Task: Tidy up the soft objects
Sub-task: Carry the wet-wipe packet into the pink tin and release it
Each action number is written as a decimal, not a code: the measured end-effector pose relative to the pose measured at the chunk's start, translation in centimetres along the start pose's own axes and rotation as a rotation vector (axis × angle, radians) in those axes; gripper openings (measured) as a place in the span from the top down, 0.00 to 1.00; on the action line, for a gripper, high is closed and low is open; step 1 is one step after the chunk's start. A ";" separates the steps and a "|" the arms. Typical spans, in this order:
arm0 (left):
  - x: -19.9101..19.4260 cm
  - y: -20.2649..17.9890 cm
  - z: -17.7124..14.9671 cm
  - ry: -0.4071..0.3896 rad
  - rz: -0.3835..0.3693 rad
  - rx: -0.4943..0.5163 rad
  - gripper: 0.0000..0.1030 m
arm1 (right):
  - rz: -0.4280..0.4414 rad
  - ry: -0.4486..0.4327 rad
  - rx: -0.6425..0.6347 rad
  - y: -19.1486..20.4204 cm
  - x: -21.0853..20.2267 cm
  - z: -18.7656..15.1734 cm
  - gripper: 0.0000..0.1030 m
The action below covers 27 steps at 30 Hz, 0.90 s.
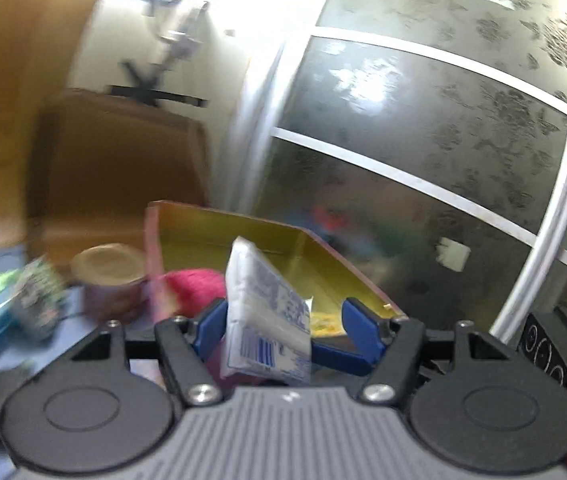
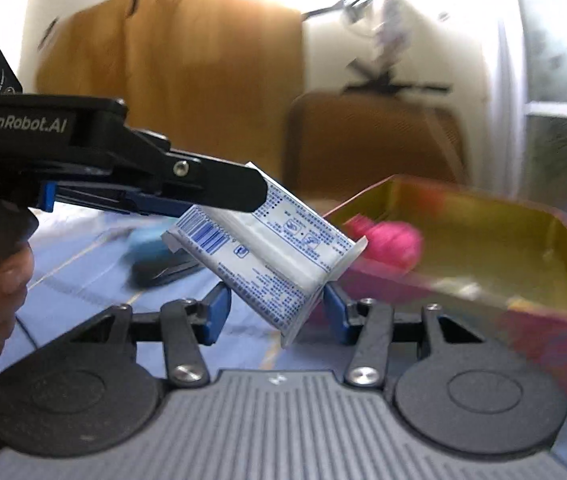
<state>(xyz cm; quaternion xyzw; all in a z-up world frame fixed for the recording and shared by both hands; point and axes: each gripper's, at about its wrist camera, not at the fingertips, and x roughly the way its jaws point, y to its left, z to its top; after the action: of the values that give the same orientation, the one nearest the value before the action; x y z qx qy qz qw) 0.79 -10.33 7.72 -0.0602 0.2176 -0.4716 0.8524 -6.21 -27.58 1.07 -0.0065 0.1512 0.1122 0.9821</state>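
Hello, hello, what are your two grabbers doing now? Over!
Left tool holding white tissue pack with blue print mid-air. Right tool open beneath it. Pink box with gold inside ahead, pink fuzzy ball in it. Path unobstructed.

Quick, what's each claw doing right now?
Left gripper: jaws wide, yet the tissue pack hangs between them; grip cannot be told.
Right gripper: open, holding nothing.

Left gripper (image 2: pixel 239 204) raised, jaws gripping a load — right gripper (image 2: pixel 275 312) spread wide below.
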 end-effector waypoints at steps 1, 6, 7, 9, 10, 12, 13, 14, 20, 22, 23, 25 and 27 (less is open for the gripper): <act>1.4 -0.4 0.4 0.014 -0.026 0.002 0.39 | -0.021 -0.013 0.007 -0.8 0.0 0.2 0.48; 7.8 -2.5 1.3 0.063 -0.073 0.034 0.41 | -0.130 -0.043 0.049 -4.3 0.6 0.8 0.53; 9.0 -3.0 1.3 0.076 -0.076 0.043 0.41 | -0.147 -0.039 0.051 -4.9 0.9 0.7 0.59; 11.1 -3.6 1.3 0.105 -0.057 0.057 0.41 | -0.193 -0.014 0.077 -6.6 1.8 0.5 0.61; 12.1 -3.8 1.2 0.119 -0.045 0.063 0.41 | -0.215 -0.006 0.089 -7.2 2.3 0.4 0.61; 13.8 -4.0 1.2 0.142 -0.004 0.081 0.37 | -0.284 0.002 0.117 -8.3 3.0 0.1 0.61; 14.4 -3.9 1.1 0.152 0.020 0.080 0.37 | -0.315 0.002 0.126 -8.6 3.1 0.0 0.61; 14.7 -3.7 1.0 0.159 0.029 0.068 0.37 | -0.335 0.002 0.138 -9.0 3.1 -0.2 0.60; 14.6 -3.2 0.2 0.171 0.043 0.034 0.31 | -0.377 -0.028 0.168 -9.7 1.5 -1.6 0.60; 13.6 -3.0 0.0 0.168 0.041 0.022 0.31 | -0.370 -0.034 0.179 -9.5 1.0 -1.6 0.60; 13.0 -3.0 -0.1 0.160 0.041 0.018 0.31 | -0.362 -0.039 0.187 -9.4 0.8 -1.6 0.60; 11.3 -2.8 -0.3 0.136 0.040 0.013 0.30 | -0.353 -0.052 0.189 -8.9 0.3 -1.4 0.60; 9.0 -2.5 -0.6 0.106 0.042 0.005 0.27 | -0.333 -0.064 0.187 -8.1 -0.1 -1.2 0.60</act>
<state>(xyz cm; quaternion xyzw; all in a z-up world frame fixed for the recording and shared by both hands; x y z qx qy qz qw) 2.77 -19.09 5.14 -0.0283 0.2626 -0.4567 0.8495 -4.86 -35.51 -0.23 0.0634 0.1265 -0.0661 0.9877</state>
